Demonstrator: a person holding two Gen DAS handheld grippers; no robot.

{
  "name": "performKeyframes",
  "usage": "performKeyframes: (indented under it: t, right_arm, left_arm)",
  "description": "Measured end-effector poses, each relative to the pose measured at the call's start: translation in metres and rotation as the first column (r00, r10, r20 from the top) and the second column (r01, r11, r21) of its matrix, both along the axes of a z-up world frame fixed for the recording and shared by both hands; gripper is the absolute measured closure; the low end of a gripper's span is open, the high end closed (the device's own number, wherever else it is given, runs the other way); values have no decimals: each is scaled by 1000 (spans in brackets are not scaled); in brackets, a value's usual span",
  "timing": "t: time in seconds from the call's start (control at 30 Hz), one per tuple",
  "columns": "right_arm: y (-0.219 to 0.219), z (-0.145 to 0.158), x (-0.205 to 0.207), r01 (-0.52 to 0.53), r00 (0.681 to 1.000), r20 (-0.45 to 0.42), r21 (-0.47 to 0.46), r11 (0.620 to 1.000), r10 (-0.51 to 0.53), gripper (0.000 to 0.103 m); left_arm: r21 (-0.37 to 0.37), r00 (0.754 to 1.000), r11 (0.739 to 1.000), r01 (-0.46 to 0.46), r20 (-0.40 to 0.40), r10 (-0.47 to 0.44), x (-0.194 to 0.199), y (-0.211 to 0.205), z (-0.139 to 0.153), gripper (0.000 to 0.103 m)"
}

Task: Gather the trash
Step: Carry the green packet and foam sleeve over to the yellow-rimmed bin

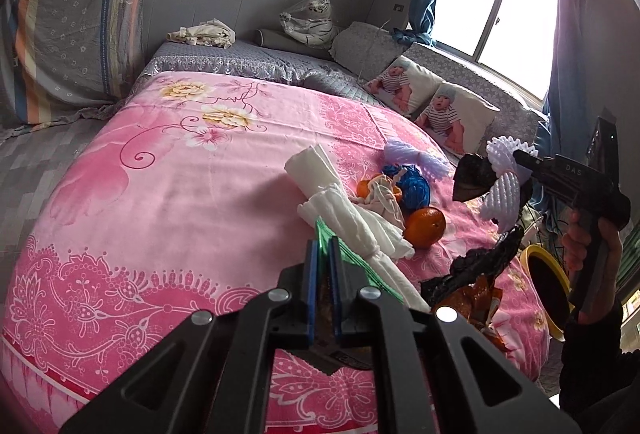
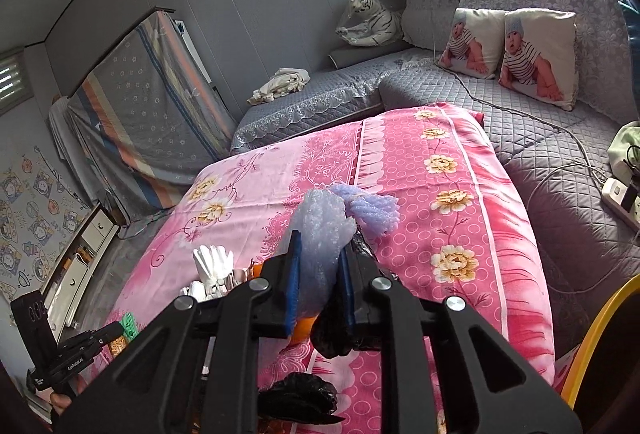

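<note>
Foam netting (image 2: 320, 230), white and lilac and very squashy, is sitting pinched between the blue pads of the right gripper (image 2: 322, 294), whose jaws are standing narrow around it together with a fold of black plastic bag (image 2: 332, 342); in the left wrist view the same bundle is hanging clear above the right edge of the pink bedspread (image 1: 160, 202). The left gripper (image 1: 324, 286) is closing tight on a thin green wrapper (image 1: 352, 262) with something brownish between its pads, near the bedspread's near edge. Just beyond it a roll of white tissue (image 1: 340, 206), two oranges (image 1: 425, 227), a blue yarn ball (image 1: 416, 186) and a second piece of lilac foam (image 1: 416, 158) are lying clustered toward the right side. A yellow-rimmed bin (image 1: 548, 290) is waiting off the right edge. The foam is springing and the bag is slick, so I judge either could be slipping free on the way to the bin; the loose bag could also be snagging the oranges and rolling them off the edge.
</note>
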State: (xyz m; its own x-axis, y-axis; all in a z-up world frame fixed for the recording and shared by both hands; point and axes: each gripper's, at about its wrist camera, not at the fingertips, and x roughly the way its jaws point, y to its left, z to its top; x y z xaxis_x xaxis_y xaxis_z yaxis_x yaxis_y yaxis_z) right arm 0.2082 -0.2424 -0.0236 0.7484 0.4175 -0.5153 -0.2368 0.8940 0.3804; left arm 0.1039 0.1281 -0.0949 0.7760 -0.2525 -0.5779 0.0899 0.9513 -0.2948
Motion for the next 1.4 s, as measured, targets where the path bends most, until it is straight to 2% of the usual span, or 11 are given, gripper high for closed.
performKeyframes:
  t: [0.17,0.37,0.63,0.77,0.93,1.4]
  right_arm:
    - [-17,11,-19,41,998,39,61,997,-44,87]
    - [-40,22,-40,79,993,79,112,991,-88,87]
    - [-70,20,-52,97,993,46,195,976,-108,87]
    - [-75,13,-52,77,997,3,228,971,-79,87]
    - [-76,6,-52,81,997,-22,225,971,-79,87]
    - [-102,12,-64,137,990,12,227,964,-143,87]
  left_arm:
    - [-19,999,1000,-6,43,7,-8,3,18,98]
    - [-17,997,999,28,70,-27,-9,-9,34,98]
    - [-8,992,996,86,91,-85,-4,-33,45,98]
    - [-4,990,994,109,92,-109,-1,-44,47,98]
    - [5,987,991,134,87,-134,0,-57,46,98]
    - [17,974,979,204,92,-205,10,-83,50,98]
